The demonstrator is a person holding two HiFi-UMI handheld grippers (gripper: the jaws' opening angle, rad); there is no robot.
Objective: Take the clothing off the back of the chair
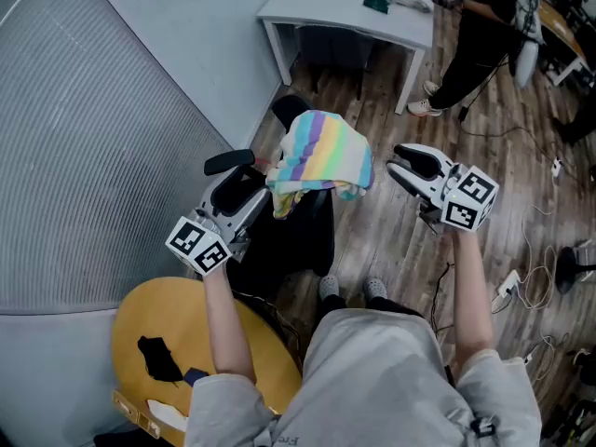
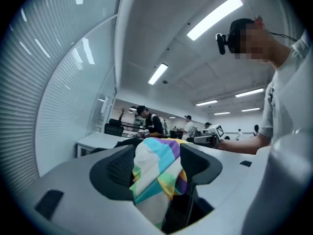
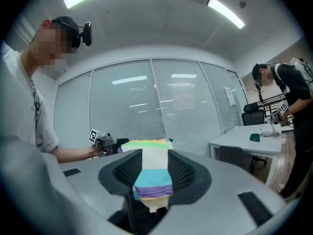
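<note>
Currently, the scene in order of size. Wooden floor [image 1: 391,240], with a blind-covered glass wall [image 1: 84,138] along its left side. White tabletop [image 1: 345,7] at the far end, carrying a small green item [image 1: 375,4]; another person [image 1: 484,35] stands at it. Round yellow tabletop [image 1: 177,315] sits close in at lower left.

Black office chair [image 1: 298,236] stands directly in front of the person, between the two grippers. The clothing [image 1: 321,156], in pastel stripes of blue, yellow, purple and white, is draped over the top of the chair back and hangs down both faces.

Left gripper [image 1: 258,168]: held about level, pointing at the left edge of the clothing. Jaws stand wide apart. In the left gripper view [image 2: 157,151] the clothing [image 2: 156,165] fills the gap between them, and its edge is at the jaw tips or just beyond. I see no pad pressing on the fabric, so nothing is held.

Right gripper [image 1: 392,158]: level, pointing at the clothing from the other side, clearly apart from it with bare floor between. Jaws partly open and empty. The right gripper view [image 3: 154,155] shows the clothing [image 3: 151,175] only in the distance through the gap, lined up with it.
</note>
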